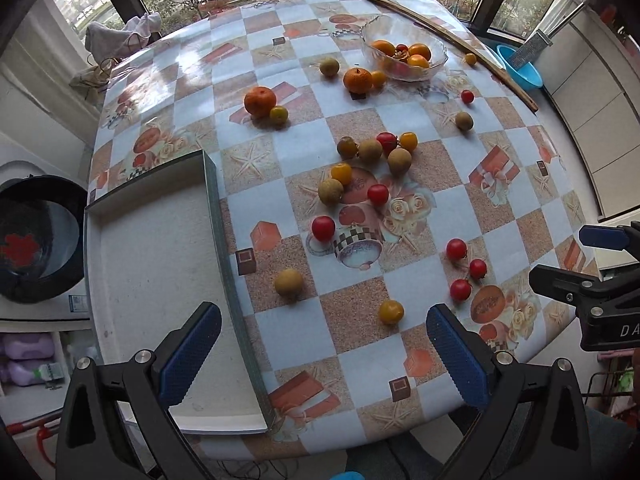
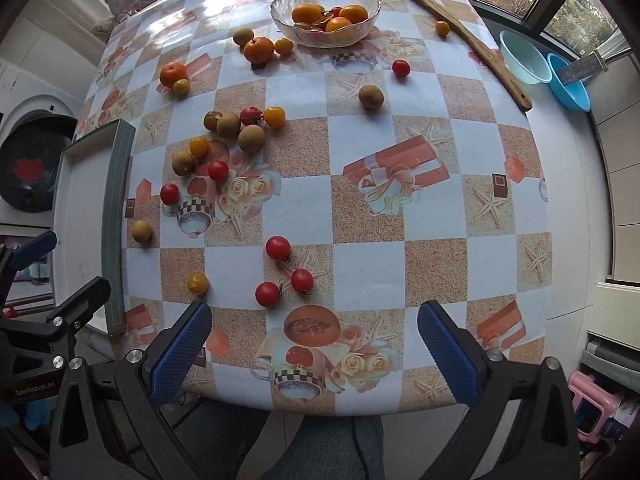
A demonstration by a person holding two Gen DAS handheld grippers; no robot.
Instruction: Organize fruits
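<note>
Many small fruits lie scattered on the checked tablecloth: red cherry tomatoes [image 2: 277, 247], yellow tomatoes [image 2: 197, 282], brown longans [image 1: 288, 281] and two tangerines [image 1: 260, 101]. A glass bowl [image 1: 438, 65] at the far side holds oranges and tomatoes; it also shows in the right wrist view [image 2: 280, 20]. An empty shallow box [image 1: 152, 280] sits at the left table edge. My left gripper [image 1: 324, 356] is open and empty above the near edge, beside the box. My right gripper [image 2: 314, 354] is open and empty, just short of three red tomatoes.
A long wooden stick [image 2: 440, 12] lies along the far right edge. Two blue basins [image 2: 568, 84] stand beyond the table on the right. A washing machine door [image 1: 36, 240] is at the left. The person's legs [image 2: 320, 448] are below the near edge.
</note>
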